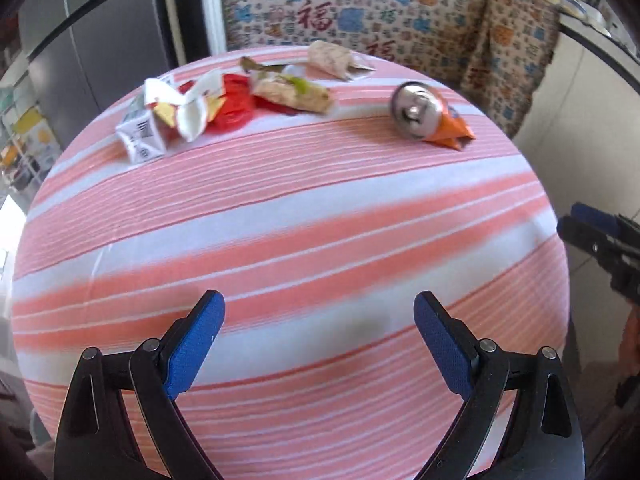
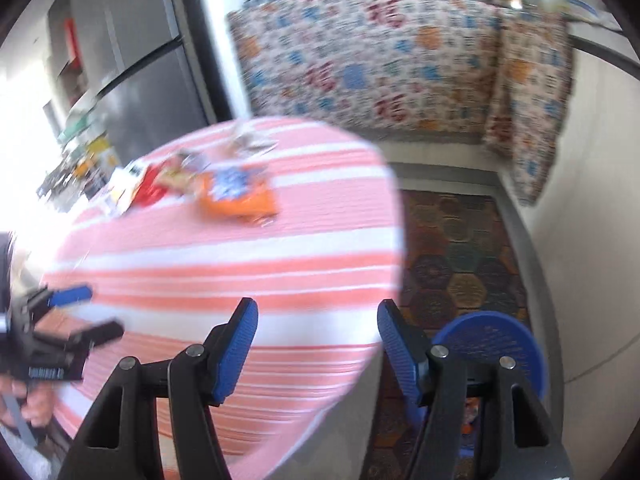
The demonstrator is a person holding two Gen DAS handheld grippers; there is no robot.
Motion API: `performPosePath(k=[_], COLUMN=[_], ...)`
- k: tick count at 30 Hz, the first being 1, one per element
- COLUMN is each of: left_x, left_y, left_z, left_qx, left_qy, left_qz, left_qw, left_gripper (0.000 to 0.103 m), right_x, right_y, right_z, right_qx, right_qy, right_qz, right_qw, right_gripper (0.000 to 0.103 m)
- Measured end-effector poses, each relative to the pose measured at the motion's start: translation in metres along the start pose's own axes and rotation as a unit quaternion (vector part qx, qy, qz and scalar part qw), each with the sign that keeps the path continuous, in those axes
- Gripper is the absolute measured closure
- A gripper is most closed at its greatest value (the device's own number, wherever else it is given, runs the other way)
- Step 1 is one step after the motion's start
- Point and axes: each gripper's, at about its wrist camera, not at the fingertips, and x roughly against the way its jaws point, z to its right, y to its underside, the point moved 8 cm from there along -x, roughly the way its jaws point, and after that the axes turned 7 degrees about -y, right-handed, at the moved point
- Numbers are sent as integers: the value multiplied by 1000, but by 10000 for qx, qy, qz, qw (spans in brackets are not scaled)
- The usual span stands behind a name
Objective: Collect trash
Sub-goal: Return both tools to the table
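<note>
One crushed can (image 1: pixel 416 110) lies right of about five wrappers (image 1: pixel 224 104), silver end facing the left gripper (image 1: pixel 320 320); both grippers (image 2: pixel 318 332) gape empty.

One crushed can (image 1: pixel 416 110), one carton (image 1: pixel 140 136), one red wrapper (image 1: pixel 234 106) and two crumpled papers (image 1: pixel 330 58) lie on one striped worktop (image 1: pixel 280 220); one blue stool (image 2: pixel 496 340) stands beside.

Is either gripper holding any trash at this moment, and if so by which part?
Nothing is held. The left gripper and the right gripper both stand open and empty over the striped table; the can lies untouched.
</note>
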Motion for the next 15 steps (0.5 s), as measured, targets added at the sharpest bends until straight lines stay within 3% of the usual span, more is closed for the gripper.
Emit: performPosePath(k=[6,9,15], left_x=[-20,-26,-27], left_y=[-5,-10,-10], left_z=[-38,-46,-53], left_qx=[151,221,269], left_qy=[-324,-389,-371], left_qz=[83,89,84], left_qw=[9993,9990,9989], left_gripper=[6,2,0], right_x=[-44,-53,-63], right_y=[24,24,14], right_z=[-70,-84,-93], right_qx=[573,891,911], right_qy=[-170,-15,-37], right_qz=[-491,-474,-411], right_qw=[9970,9949,9950], right_gripper=[39,37,35])
